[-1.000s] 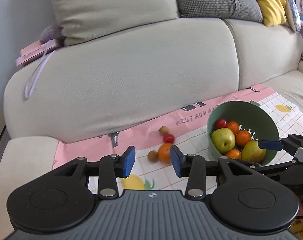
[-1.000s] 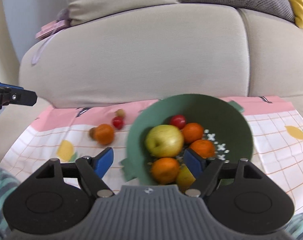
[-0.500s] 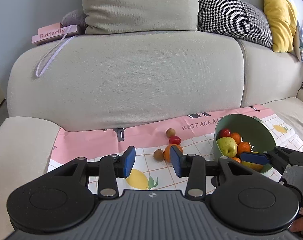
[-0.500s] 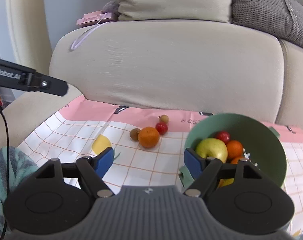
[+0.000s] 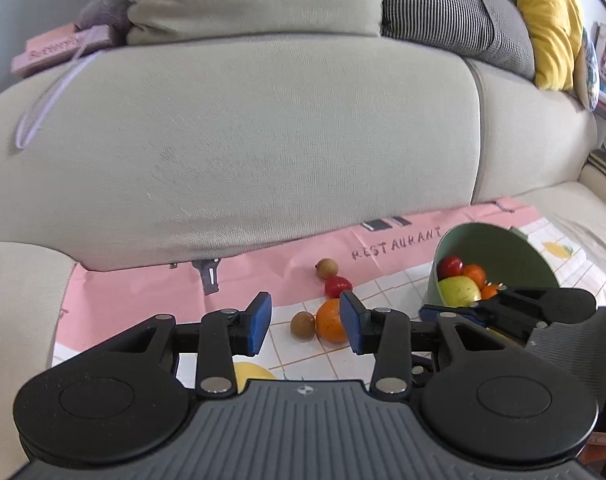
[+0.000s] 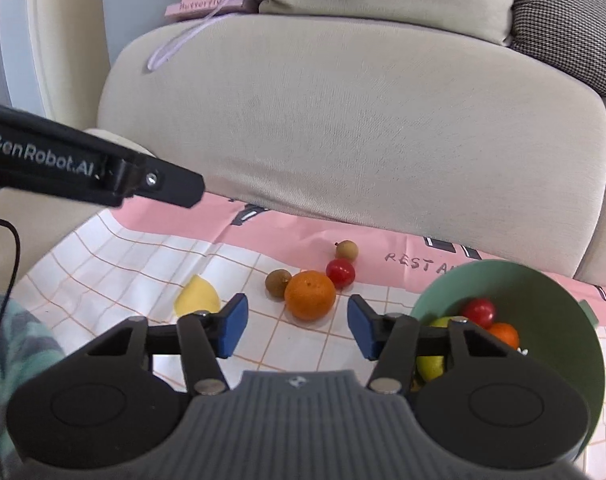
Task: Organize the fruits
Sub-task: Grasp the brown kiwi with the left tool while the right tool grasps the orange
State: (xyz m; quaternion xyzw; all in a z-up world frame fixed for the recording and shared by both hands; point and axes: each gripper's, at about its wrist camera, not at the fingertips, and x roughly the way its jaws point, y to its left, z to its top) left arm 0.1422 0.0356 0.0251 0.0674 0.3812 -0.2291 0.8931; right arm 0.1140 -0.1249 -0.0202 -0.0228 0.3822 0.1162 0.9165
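Fruits lie loose on the checked cloth (image 6: 123,264) left of the tilted green bowl (image 6: 543,292); the right gripper (image 6: 295,326), jaws just narrowed yet empty, could nudge the orange (image 6: 309,295) rolling away.

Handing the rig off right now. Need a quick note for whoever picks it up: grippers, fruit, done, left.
Left gripper: open, empty, aimed at the loose fruit.
Right gripper: jaws have just been closing, nothing between them, open and empty.
Green bowl: tilted on the mat on the sofa, holding an apple, oranges and a red fruit.
Loose on the mat: orange, red fruit, two small brown fruits.
Done: bowl part filled.
Left: likely those four into the bowl.
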